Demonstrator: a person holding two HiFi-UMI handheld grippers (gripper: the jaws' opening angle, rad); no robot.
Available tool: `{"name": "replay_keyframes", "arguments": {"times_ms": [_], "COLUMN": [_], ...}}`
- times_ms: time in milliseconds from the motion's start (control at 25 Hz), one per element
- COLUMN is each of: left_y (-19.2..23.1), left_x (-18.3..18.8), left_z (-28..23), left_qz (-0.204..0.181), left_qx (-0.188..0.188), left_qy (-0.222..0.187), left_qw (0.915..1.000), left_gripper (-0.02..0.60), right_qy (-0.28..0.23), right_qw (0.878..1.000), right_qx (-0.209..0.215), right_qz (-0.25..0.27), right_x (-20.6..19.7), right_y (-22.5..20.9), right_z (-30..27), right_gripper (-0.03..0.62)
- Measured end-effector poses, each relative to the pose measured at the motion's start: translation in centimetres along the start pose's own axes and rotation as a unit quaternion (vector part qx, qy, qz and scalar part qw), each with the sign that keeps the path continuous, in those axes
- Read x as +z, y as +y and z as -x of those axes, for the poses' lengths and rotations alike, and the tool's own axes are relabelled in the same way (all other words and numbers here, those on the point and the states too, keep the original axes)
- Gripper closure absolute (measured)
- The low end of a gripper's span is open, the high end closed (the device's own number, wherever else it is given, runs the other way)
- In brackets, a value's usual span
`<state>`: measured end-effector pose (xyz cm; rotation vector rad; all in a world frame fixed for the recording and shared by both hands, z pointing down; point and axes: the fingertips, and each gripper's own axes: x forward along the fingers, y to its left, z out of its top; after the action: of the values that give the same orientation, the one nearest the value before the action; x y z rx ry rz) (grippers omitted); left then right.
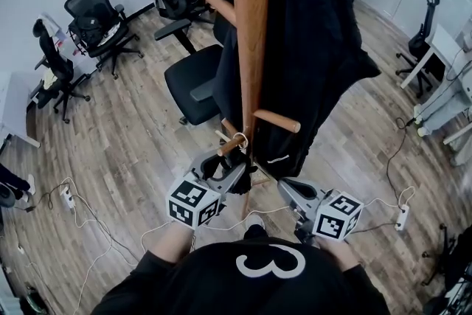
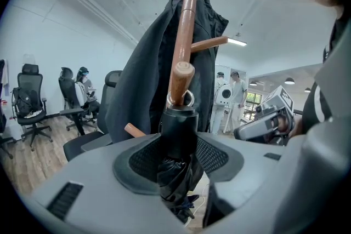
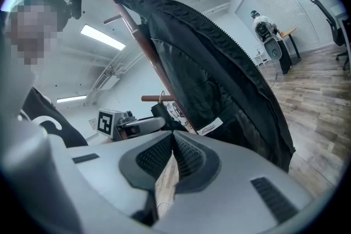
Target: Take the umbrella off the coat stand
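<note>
A black folded umbrella (image 2: 176,170) hangs by a metal ring (image 2: 188,99) from a low peg (image 2: 181,78) of the wooden coat stand (image 1: 251,48). My left gripper (image 2: 178,142) is shut on the umbrella just below its round black cap (image 2: 180,120). In the head view the left gripper (image 1: 221,172) sits at that low peg (image 1: 233,144), left of the pole. A long black coat (image 1: 310,33) drapes the stand's right side. My right gripper (image 1: 289,189) is just right of the pole's foot, its jaws (image 3: 173,134) shut on nothing, pointing at the coat (image 3: 219,79).
A black office chair (image 1: 195,85) stands right behind the stand, with more chairs (image 1: 96,18) at the back left. Cables and power strips (image 1: 66,195) lie on the wooden floor on both sides. People stand in the far room (image 2: 233,90).
</note>
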<state>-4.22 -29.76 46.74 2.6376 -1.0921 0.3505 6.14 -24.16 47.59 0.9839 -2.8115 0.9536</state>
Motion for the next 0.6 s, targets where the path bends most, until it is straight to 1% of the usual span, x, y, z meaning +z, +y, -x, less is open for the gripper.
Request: {"name": "replay_keyframes", "arguments": {"times_ms": [600], "left_y": [-0.1], "left_x": [0.5], "left_z": [2.6], "left_qz": [-0.007], "left_qx": [0.007], "left_qy": [-0.008], "left_qw": [0.9999], "left_gripper": [0.377], "right_qy": [0.0], "right_qw": [1.0], "right_qx": [0.015], "right_qz": [0.002], "right_x": [-0.6], "right_y": [2.3], "right_z": [-0.5], "right_gripper": [0.568]}}
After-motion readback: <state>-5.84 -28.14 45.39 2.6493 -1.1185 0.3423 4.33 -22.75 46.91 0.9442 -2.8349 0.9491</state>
